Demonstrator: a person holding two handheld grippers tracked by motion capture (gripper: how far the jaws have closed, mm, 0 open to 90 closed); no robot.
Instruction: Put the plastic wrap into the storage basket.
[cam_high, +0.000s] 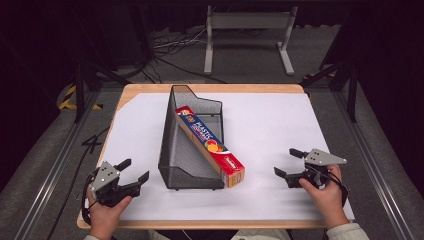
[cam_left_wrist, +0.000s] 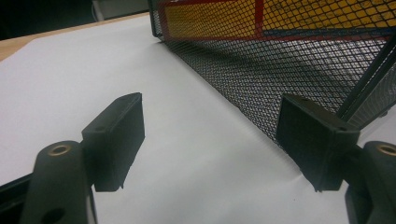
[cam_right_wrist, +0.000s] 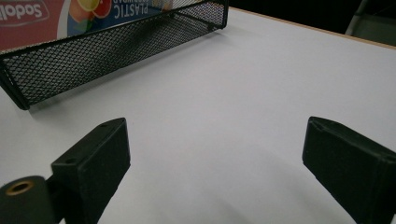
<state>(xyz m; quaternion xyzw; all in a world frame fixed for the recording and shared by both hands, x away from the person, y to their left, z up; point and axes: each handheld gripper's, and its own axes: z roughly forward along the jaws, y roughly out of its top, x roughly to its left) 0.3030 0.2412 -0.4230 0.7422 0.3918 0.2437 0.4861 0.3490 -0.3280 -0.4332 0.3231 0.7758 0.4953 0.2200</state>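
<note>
A black wire-mesh tray (cam_high: 170, 150) stands lengthwise in the middle of the white table cover. A long box of plastic wrap (cam_high: 210, 145) lies slanted across it, its near end sticking out over the tray's low right wall. My left gripper (cam_high: 133, 170) rests near the front left, open and empty, just left of the tray's mesh wall (cam_left_wrist: 261, 79). My right gripper (cam_high: 290, 162) rests at the front right, open and empty, well clear of the tray (cam_right_wrist: 93, 56) and the box (cam_right_wrist: 56, 16).
A white sheet (cam_high: 270, 125) covers the wooden tabletop, whose edge (cam_high: 210, 224) shows at the front. Beyond the table lie cables (cam_high: 170, 55) and a grey metal stand (cam_high: 247, 30) on the floor. Dark frame posts flank both sides.
</note>
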